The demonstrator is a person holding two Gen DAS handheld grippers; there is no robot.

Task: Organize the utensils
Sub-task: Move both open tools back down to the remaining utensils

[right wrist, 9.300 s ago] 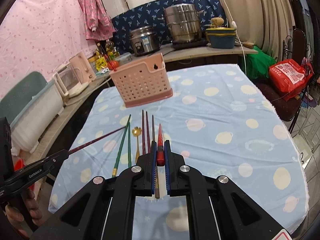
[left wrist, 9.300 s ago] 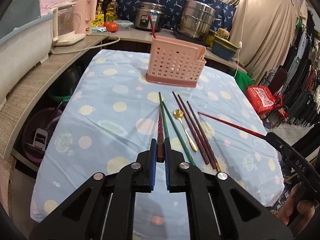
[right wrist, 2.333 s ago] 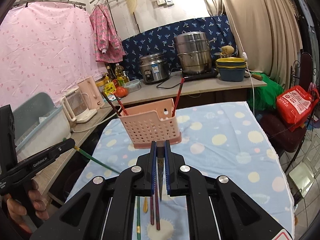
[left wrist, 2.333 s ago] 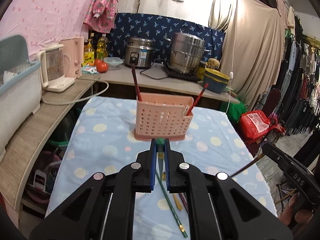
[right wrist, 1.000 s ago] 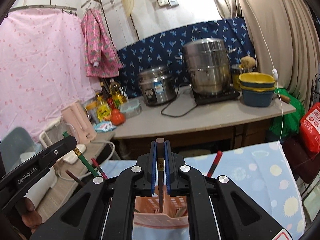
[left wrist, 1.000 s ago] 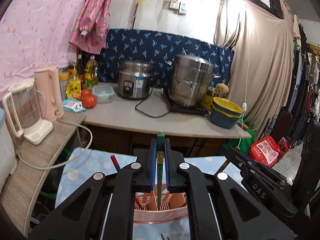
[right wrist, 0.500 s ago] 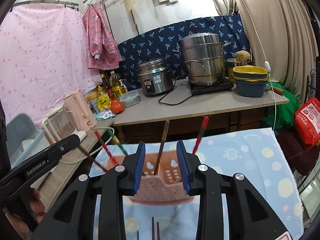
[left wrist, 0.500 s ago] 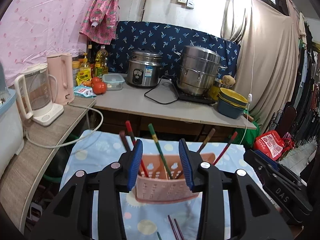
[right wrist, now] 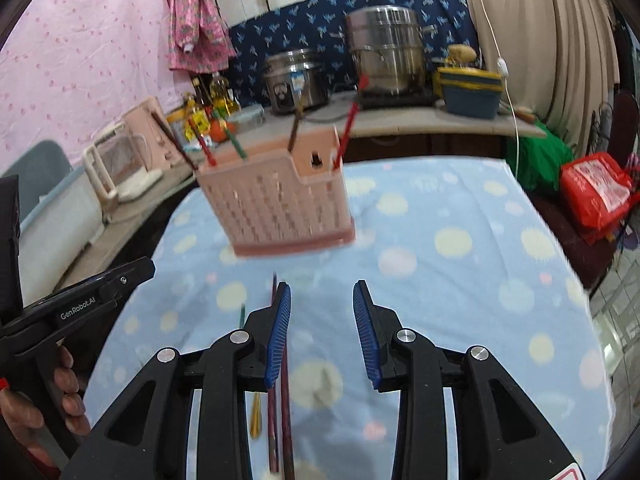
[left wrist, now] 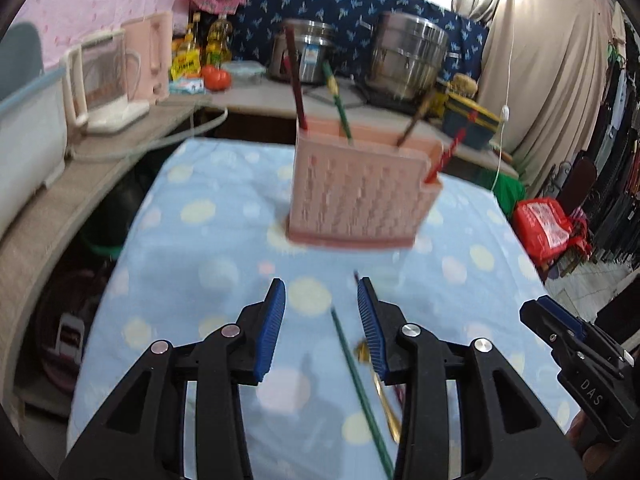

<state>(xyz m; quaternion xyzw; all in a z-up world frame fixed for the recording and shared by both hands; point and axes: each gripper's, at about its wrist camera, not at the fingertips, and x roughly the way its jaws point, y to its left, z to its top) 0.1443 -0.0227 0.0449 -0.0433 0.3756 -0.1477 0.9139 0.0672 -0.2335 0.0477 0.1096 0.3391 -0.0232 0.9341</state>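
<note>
The left gripper (left wrist: 322, 322) is seen with its blue-padded jaws apart and nothing between the pads; its jaws have just been opening. The right gripper (right wrist: 322, 330) is likewise spread, having just been opening, and nothing is pressed between its pads.

The pink utensil basket (left wrist: 358, 194) is set upright on the blue spotted tablecloth (left wrist: 200, 248), ahead of both grippers and well apart from them. Several chopsticks are stood in it at a slant: a dark red one (left wrist: 295, 80) at the left end, a green one (left wrist: 338, 100) beside it, a brown one (left wrist: 416, 120) further right and a red one (left wrist: 446, 156) in the narrow end compartment.

On the cloth below the left gripper, a loose green chopstick (left wrist: 356, 384) is laid lengthwise; it is seen through the gap between the jaws, nearer the right-hand pad, and is not touched by it. A gold spoon (left wrist: 380, 388) is partly hidden behind that right-hand finger. In the right wrist view, two dark red chopsticks (right wrist: 280, 412) are laid side by side under the left-hand finger, with the spoon just to their left. Motion blur is seen across both views, so finer detail cannot be told.

A hand (right wrist: 44, 408) is seen wrapped round the left gripper's handle.
</note>
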